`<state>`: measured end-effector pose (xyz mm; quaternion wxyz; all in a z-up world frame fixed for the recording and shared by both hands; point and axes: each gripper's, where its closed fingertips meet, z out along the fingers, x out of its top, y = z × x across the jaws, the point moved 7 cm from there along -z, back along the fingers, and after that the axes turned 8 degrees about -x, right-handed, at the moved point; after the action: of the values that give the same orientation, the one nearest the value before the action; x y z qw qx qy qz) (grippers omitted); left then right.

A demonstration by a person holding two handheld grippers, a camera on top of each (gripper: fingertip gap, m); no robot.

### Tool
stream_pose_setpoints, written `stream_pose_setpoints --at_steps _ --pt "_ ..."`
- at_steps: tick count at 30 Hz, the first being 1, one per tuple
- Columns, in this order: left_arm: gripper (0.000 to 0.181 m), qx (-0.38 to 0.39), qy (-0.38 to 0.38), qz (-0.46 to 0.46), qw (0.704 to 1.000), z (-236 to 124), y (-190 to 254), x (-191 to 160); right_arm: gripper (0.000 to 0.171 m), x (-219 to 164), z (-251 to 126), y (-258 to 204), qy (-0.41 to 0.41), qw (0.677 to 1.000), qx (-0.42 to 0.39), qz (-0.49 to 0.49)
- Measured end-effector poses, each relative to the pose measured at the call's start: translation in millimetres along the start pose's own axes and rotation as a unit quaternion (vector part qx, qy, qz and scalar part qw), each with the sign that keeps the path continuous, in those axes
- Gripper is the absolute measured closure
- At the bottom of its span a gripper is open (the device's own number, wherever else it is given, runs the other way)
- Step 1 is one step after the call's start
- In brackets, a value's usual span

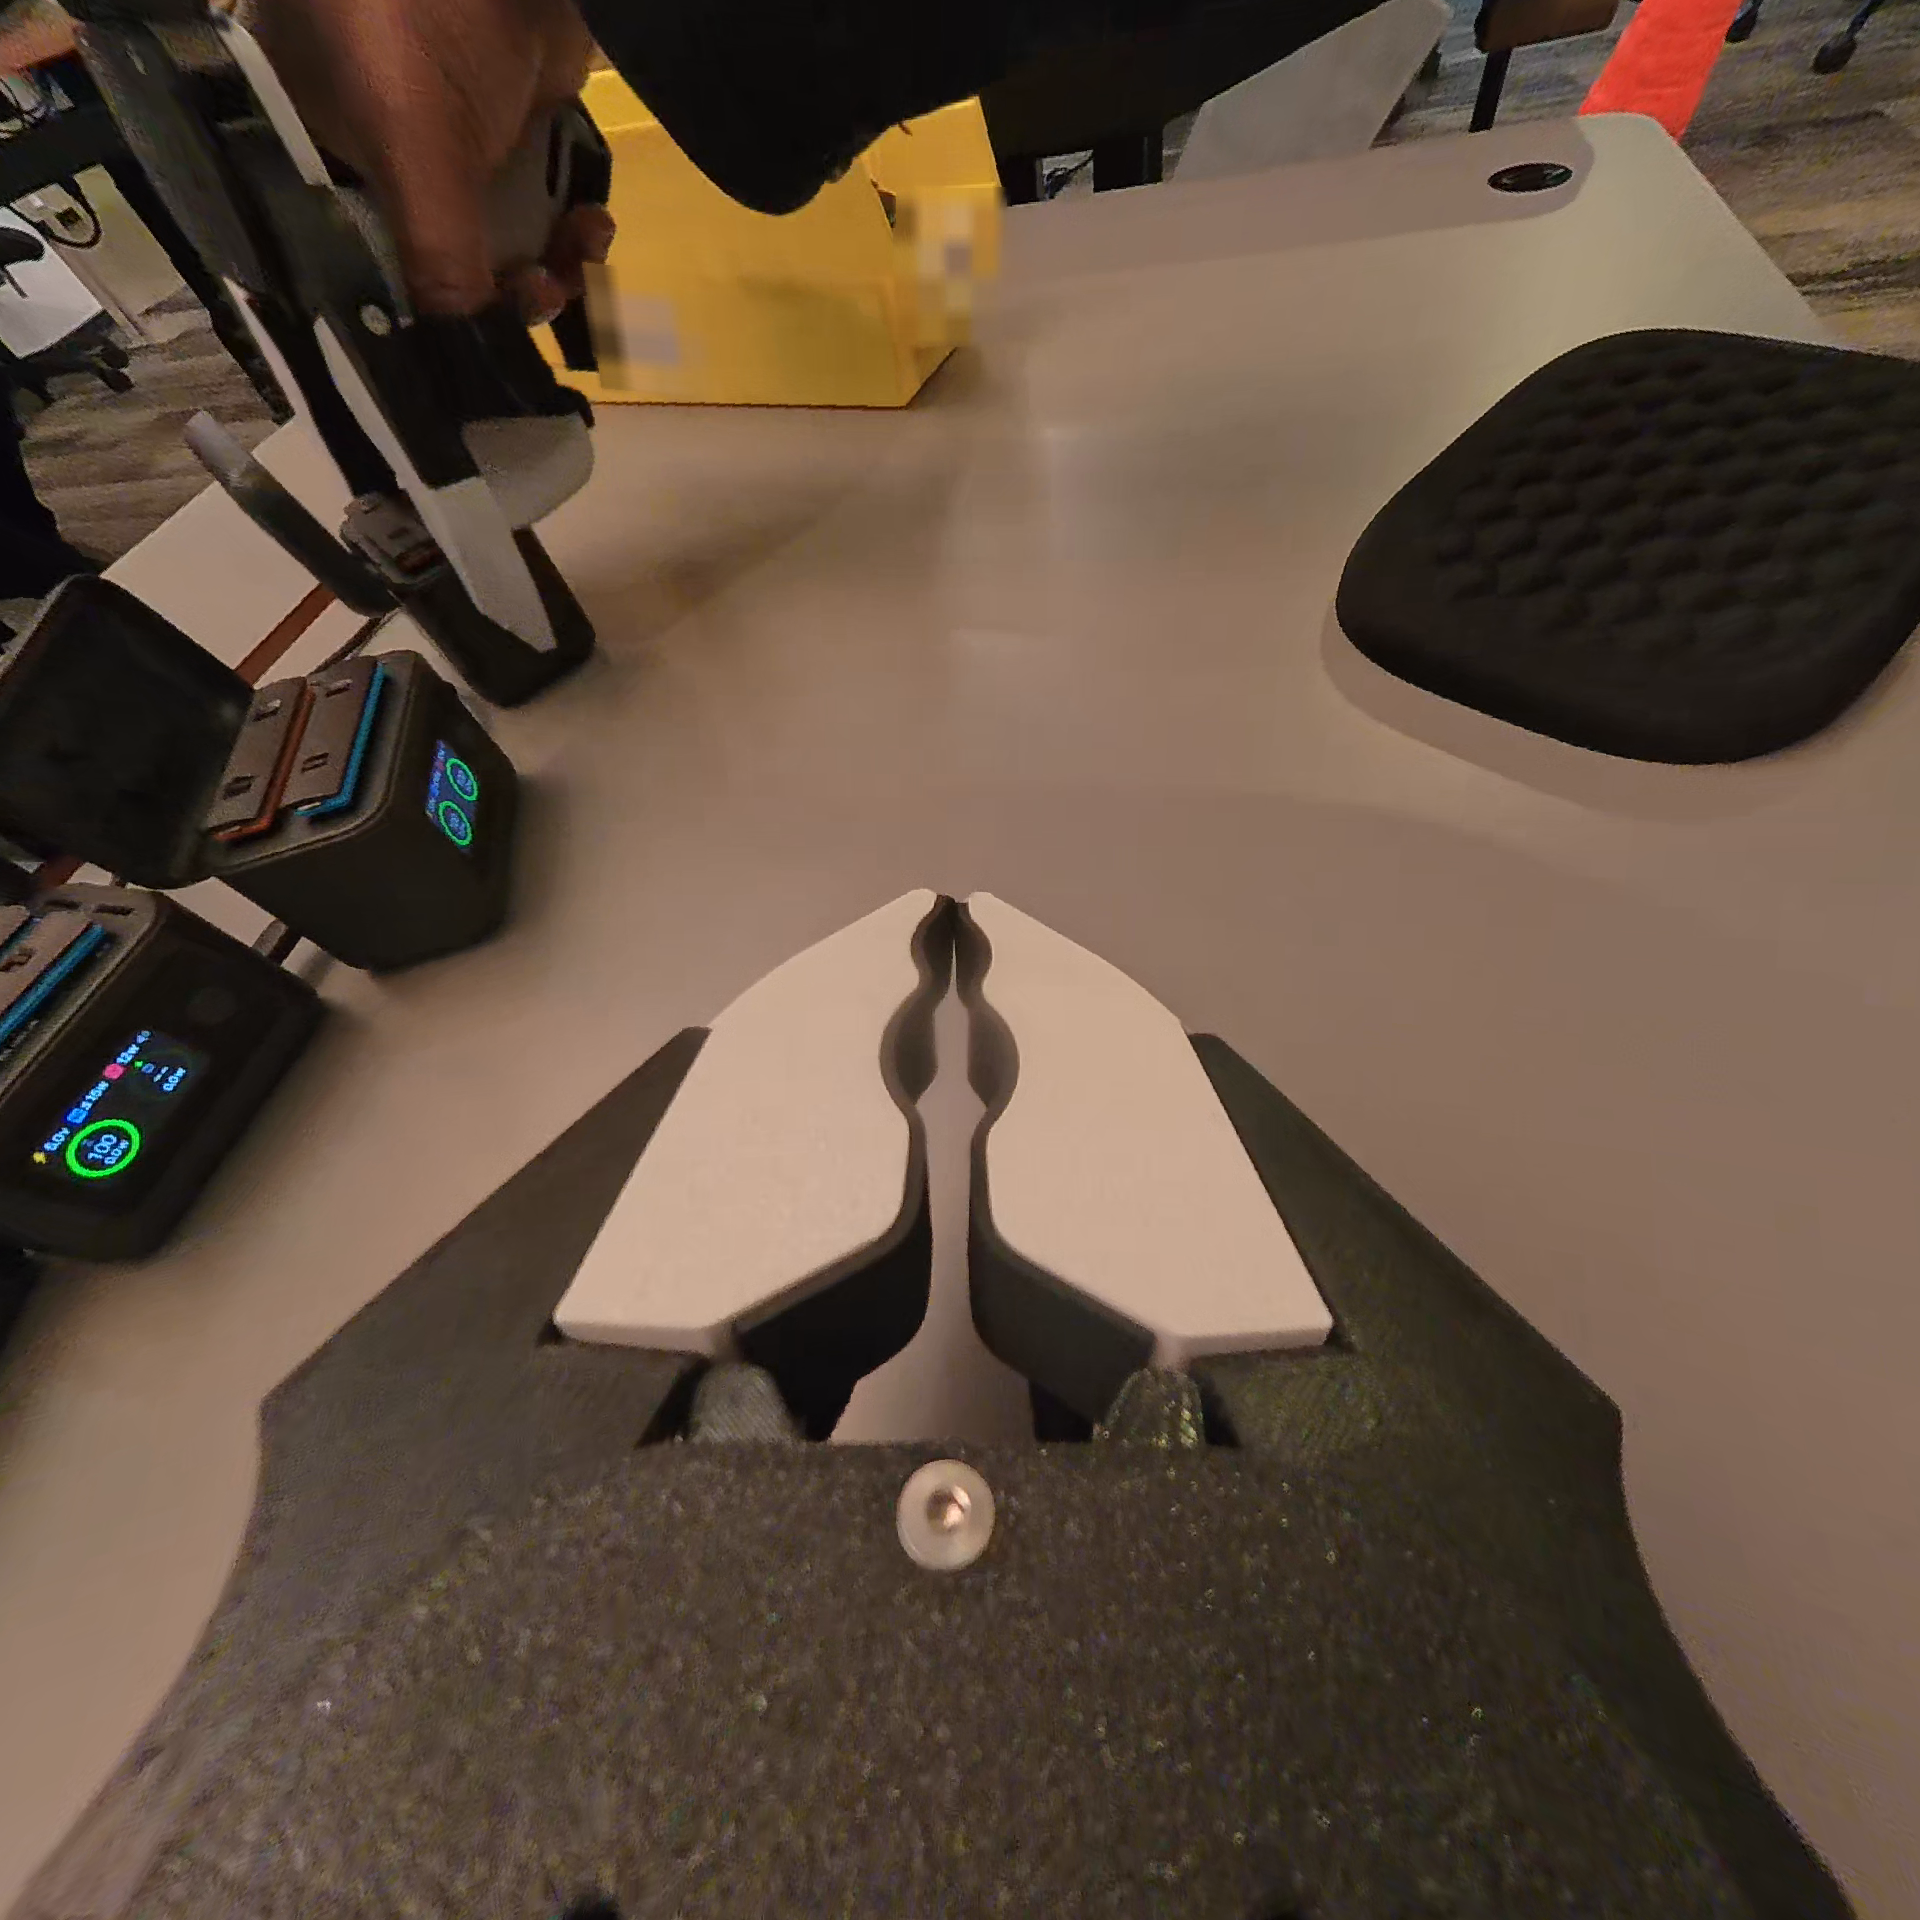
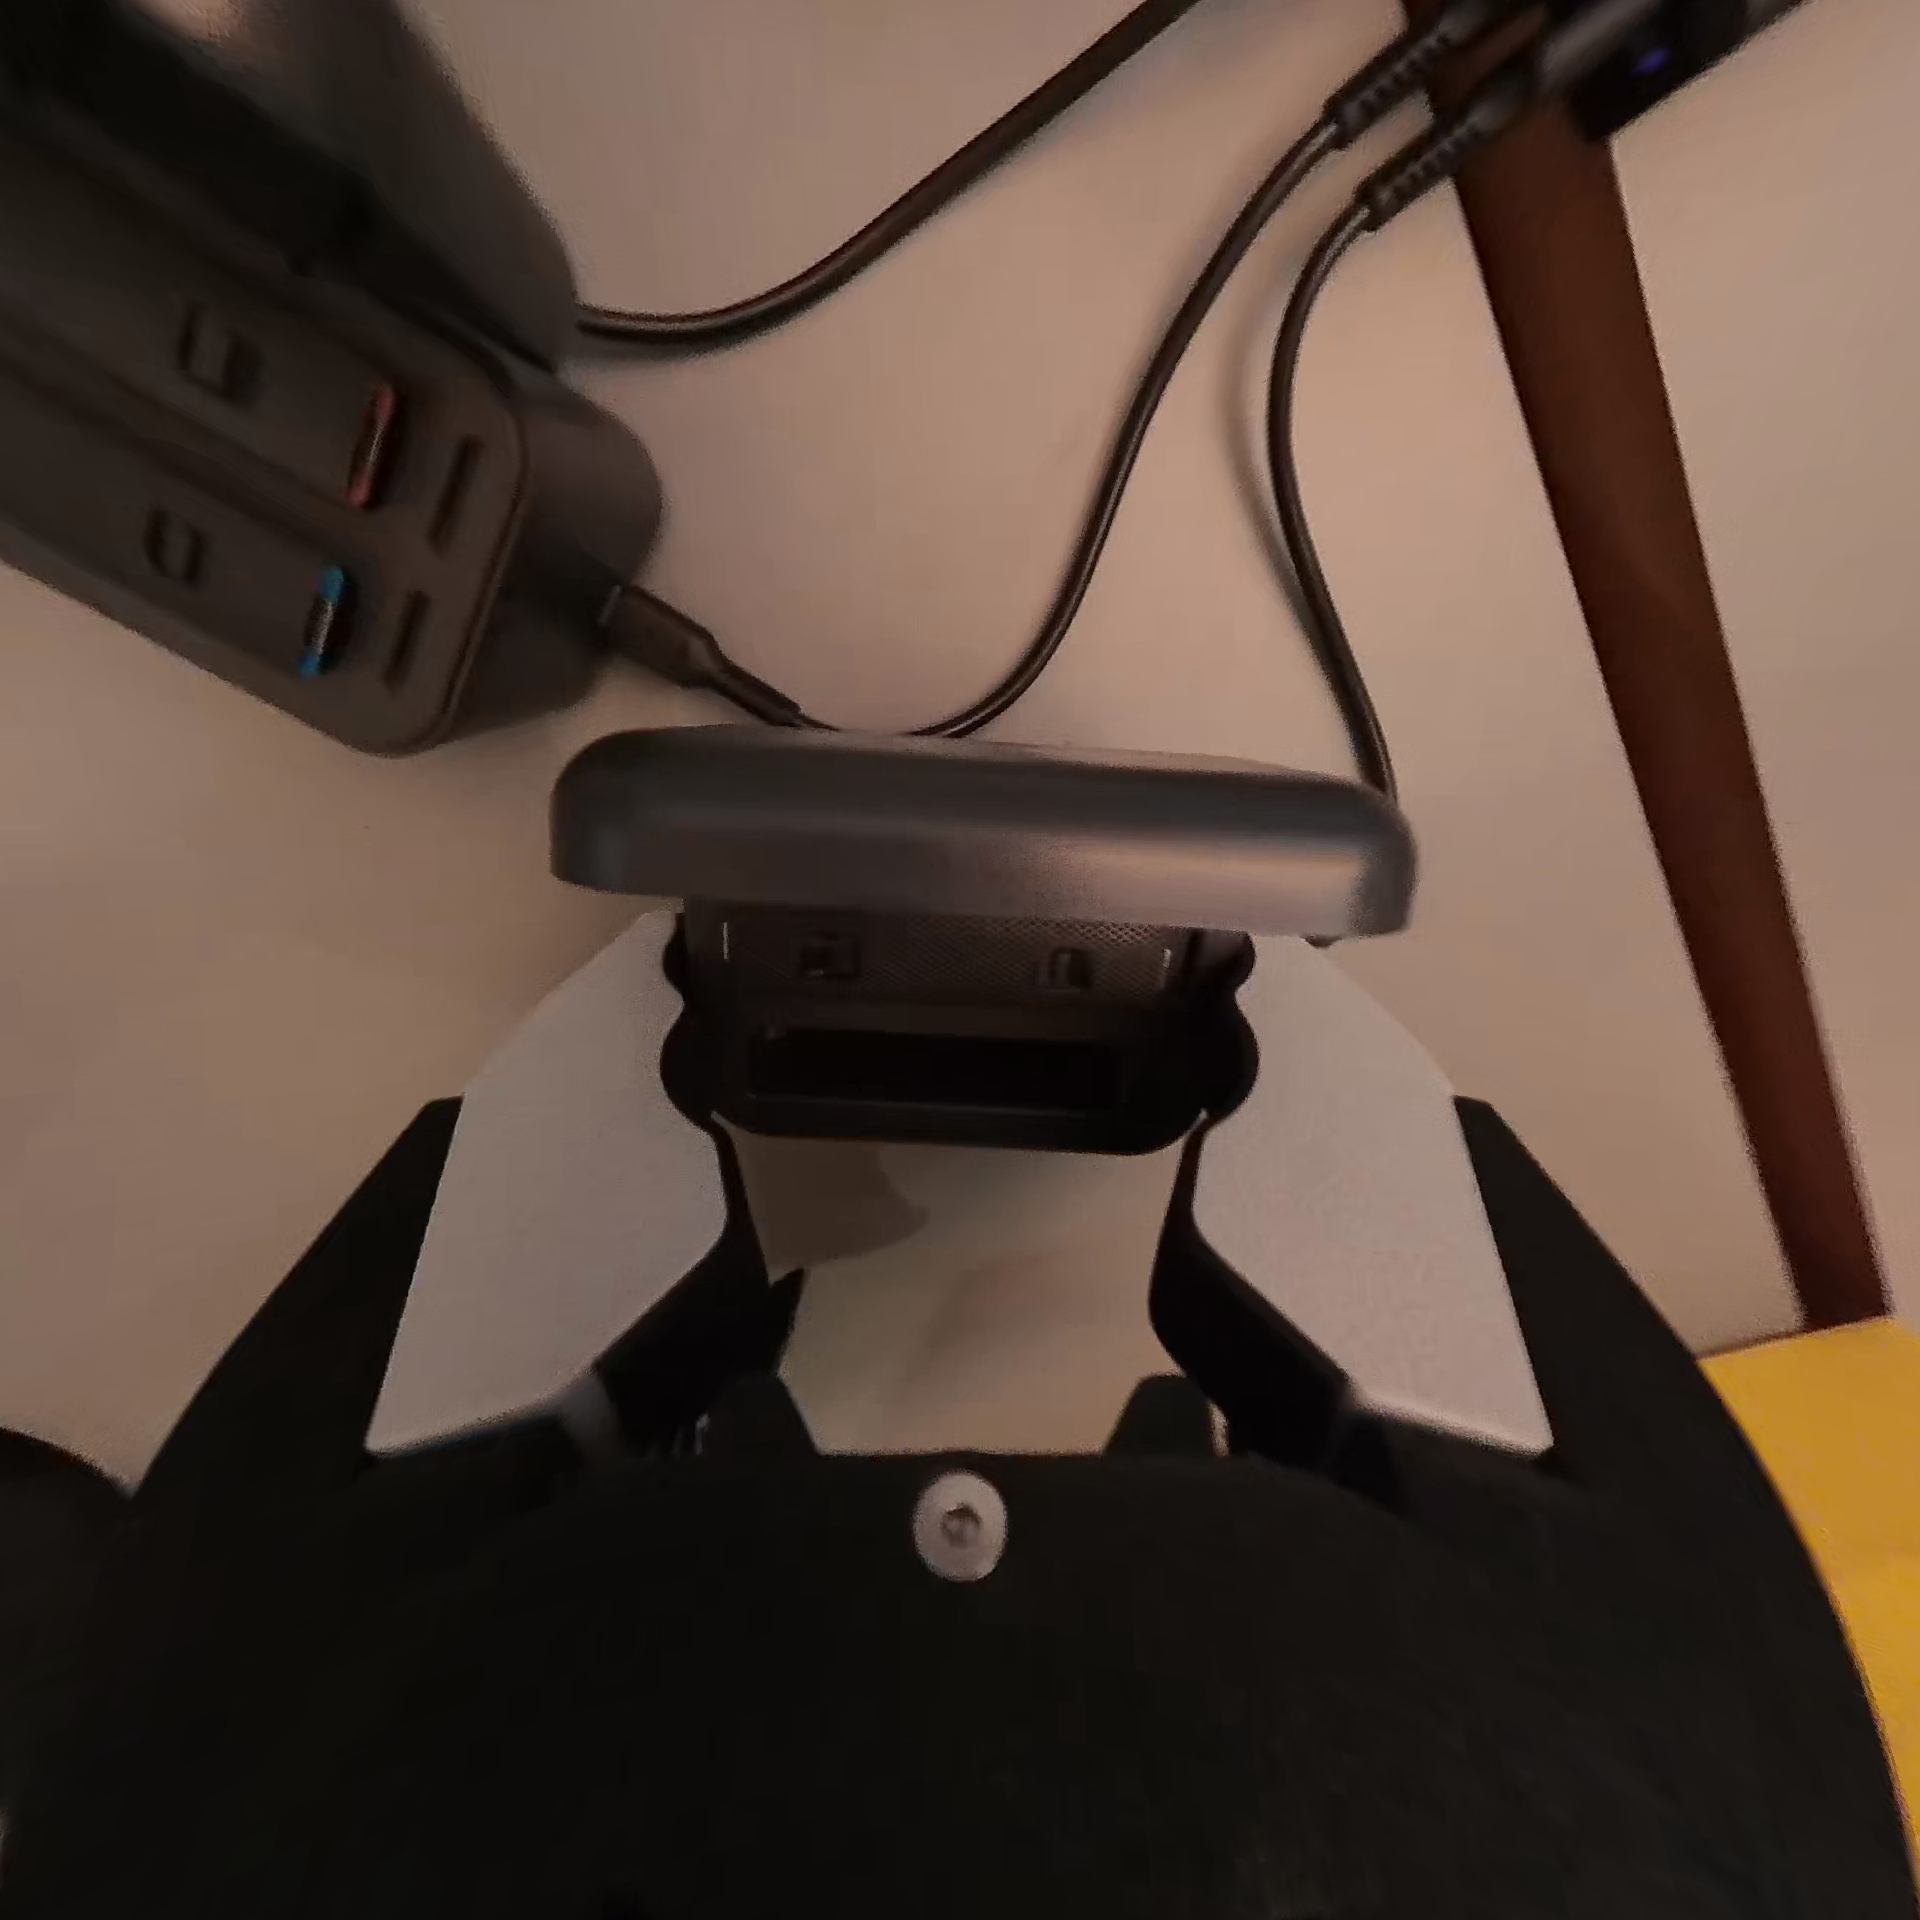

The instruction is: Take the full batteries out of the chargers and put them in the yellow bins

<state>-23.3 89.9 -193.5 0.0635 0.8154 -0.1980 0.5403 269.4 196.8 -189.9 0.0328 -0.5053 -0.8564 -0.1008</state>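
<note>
Right tool (image 2: 951,1023) is clamping 1 battery (image 2: 951,997) beneath an open charger lid (image 2: 977,831); next, lifting it toward the yellow bin (image 2: 1849,1538) at its right. Left tool (image 1: 951,914) is resting pinched together, empty.

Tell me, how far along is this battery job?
Early, it seems. Done: one slot of the open charger is empty; the yellow bin's contents are hidden. In hand: the right gripper straddles that charger's remaining battery, grip unclear. The left gripper is shut, empty. Left: the farther charger and nearer charger hold batteries.
</note>
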Motion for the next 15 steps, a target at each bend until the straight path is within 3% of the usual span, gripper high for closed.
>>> stream_pose_setpoints --at_steps 7,15 --pt "0.181 -0.005 -0.007 0.001 1.000 3 2 -2 0.079 0 -5 -21 -0.063 0.987 -0.024 0.148" --pt "0.181 -0.004 -0.014 0.002 1.000 2 3 -3 0.079 6 -6 -38 -0.055 0.983 -0.033 0.175"
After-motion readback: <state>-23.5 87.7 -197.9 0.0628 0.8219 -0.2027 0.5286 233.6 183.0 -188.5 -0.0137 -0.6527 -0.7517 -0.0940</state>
